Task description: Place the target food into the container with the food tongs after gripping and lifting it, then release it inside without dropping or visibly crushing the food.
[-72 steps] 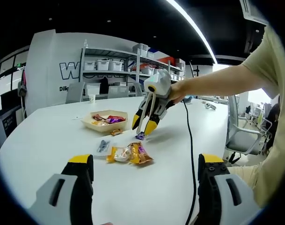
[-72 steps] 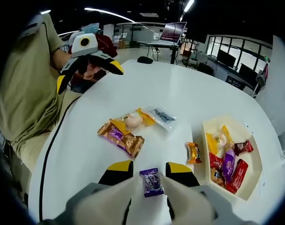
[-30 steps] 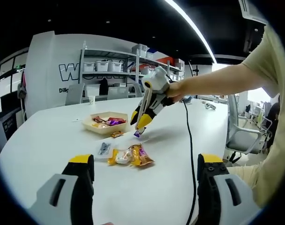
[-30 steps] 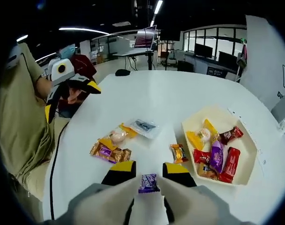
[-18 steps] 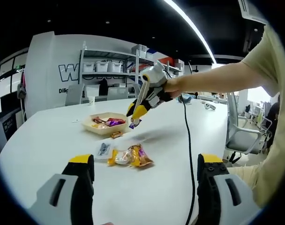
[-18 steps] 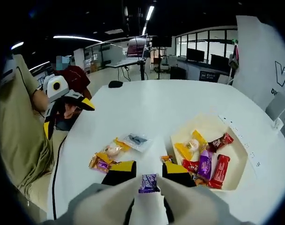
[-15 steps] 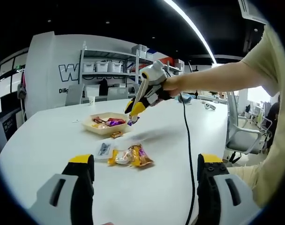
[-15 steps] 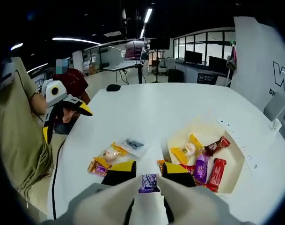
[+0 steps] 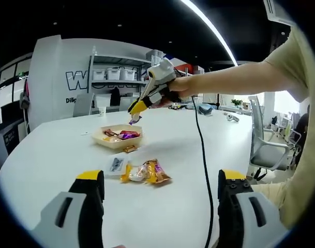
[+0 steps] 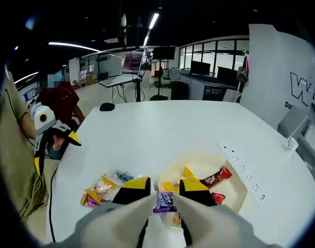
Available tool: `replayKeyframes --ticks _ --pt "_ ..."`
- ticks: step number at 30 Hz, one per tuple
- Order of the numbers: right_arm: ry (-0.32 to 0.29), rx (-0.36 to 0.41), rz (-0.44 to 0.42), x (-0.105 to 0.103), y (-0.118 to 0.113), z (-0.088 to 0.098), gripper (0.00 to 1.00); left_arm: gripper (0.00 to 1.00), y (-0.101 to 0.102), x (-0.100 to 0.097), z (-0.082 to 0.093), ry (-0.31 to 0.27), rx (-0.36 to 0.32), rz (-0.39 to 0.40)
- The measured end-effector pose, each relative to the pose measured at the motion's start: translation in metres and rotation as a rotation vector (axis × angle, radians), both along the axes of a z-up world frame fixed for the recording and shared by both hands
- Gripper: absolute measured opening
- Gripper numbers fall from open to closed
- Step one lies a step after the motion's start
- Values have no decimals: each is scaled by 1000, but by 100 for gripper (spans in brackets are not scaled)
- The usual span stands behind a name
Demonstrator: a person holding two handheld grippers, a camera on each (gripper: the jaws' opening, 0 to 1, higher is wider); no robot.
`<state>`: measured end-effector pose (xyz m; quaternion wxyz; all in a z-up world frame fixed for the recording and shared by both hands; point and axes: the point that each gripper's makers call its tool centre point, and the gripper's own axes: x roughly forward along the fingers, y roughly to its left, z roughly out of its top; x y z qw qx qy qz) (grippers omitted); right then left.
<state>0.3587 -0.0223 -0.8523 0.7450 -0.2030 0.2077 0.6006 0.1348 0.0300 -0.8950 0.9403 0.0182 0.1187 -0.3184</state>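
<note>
A small purple wrapped candy [image 10: 164, 201] is pinched between the jaws of my right gripper [image 10: 164, 185], which is shut on it. In the left gripper view the right gripper [image 9: 134, 110] hangs in the air above the cream tray [image 9: 104, 141], with the purple candy [image 9: 132, 120] at its tips. The tray [image 10: 239, 198] lies just beyond and below the jaws and holds several wrapped sweets. My left gripper [image 9: 161, 175] is open and holds nothing, low over the near table. It also shows at far left, as the left gripper [image 10: 55, 151].
Loose packs lie on the white table [image 9: 54, 155]: an orange and purple bundle [image 9: 145, 172], a clear packet [image 9: 115, 164] and a small orange candy [image 9: 129, 149]. A black cable [image 9: 204, 155] trails across the table. A power strip [image 10: 246, 173] lies past the tray. A chair [image 9: 266, 152] stands at the right.
My right gripper has lifted the purple candy off the table and carried it over to above the tray. The left gripper has stayed put.
</note>
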Motion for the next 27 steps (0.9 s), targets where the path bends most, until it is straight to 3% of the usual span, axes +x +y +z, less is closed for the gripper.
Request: replayKeyframes --ticks 10,14,15,17,27 --pt "-82 -3 -120 44 14 24 18 89 3 0 0 0 -2 7" --pt "-152 -6 -215 69 12 35 19 89 8 0 -1 0 -2 15" --pt "-121 -1 -214 67 13 35 20 89 9 -1 -1 1 -2 17" --pt "-171 8 -205 70 16 41 20 89 10 -1 -2 1 -2 20" --pt "-132 -23 -183 62 17 32 20 89 10 -1 -3 3 -5 20"
